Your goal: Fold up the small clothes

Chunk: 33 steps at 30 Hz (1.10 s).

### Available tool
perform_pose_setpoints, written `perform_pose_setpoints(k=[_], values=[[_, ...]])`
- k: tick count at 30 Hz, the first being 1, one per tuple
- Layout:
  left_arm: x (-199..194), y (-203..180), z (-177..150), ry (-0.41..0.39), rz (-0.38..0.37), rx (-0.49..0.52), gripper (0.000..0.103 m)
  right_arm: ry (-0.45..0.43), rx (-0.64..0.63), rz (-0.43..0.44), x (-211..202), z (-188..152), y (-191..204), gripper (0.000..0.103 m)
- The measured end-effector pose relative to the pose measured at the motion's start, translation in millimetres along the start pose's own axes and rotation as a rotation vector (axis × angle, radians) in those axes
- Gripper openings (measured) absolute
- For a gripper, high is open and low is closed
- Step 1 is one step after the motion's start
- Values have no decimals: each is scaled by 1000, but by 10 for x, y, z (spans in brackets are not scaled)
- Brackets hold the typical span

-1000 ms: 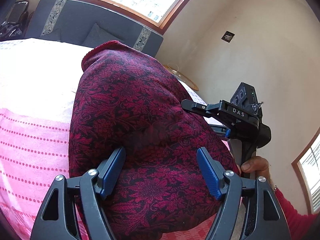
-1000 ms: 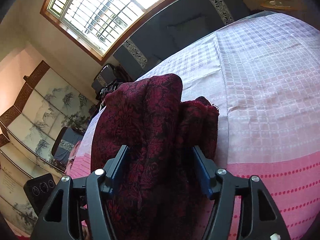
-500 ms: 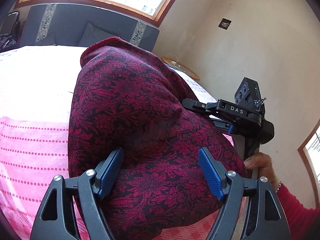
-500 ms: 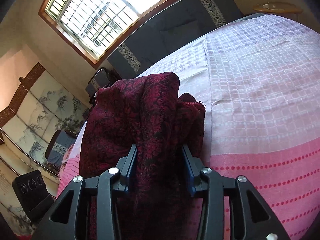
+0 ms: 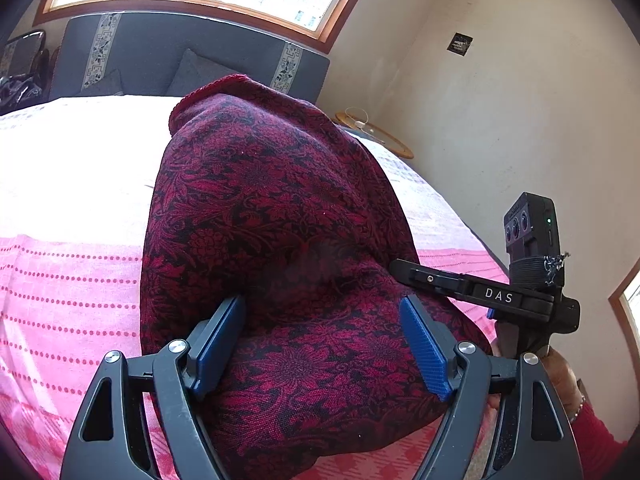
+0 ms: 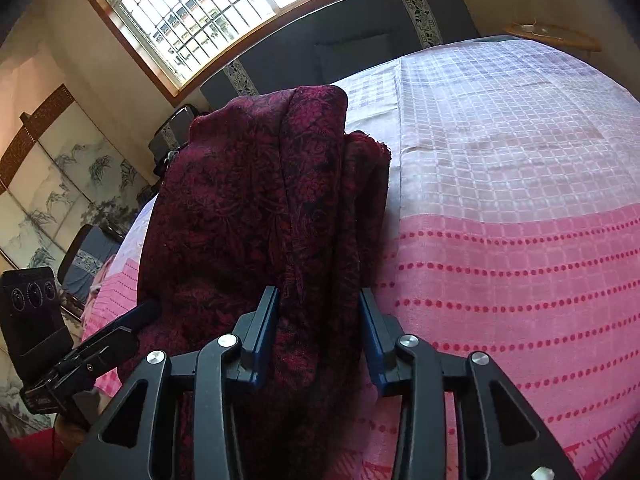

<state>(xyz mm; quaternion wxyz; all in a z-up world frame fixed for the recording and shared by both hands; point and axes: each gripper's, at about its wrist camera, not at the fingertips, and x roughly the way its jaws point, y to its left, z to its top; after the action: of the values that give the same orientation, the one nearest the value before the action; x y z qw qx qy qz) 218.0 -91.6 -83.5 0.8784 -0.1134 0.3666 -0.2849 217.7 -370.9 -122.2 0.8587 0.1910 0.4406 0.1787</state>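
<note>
Right wrist view: right gripper [image 6: 320,320] clenched on a bunched fold of the dark red floral garment [image 6: 256,208], blue pads pressed into the cloth at lower centre. Garment rises up the centre-left of the frame, over the pink and white bedspread [image 6: 500,200] that fills the right side. Left wrist view: left gripper [image 5: 322,340] released, pads wide apart with the garment [image 5: 272,208] spread between and beyond them, cloth filling the frame centre. Right gripper's body sits at right edge, jaw on the cloth. Window [image 6: 224,8] upper left

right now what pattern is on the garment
A dark red and black floral print on the garment, clearest in the left wrist view.
</note>
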Motion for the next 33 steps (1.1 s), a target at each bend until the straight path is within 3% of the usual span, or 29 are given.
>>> perform_pose_setpoints(k=[5, 16, 33], values=[[-57, -105, 3, 1, 99, 53, 83, 2, 57, 19, -1, -28, -110, 46], [-184, -76, 0, -27, 246, 101, 88, -3, 72, 3, 13, -46, -113, 53], [-171, 188, 148, -20, 384, 113, 95, -5, 77, -37, 70, 9, -34, 69]])
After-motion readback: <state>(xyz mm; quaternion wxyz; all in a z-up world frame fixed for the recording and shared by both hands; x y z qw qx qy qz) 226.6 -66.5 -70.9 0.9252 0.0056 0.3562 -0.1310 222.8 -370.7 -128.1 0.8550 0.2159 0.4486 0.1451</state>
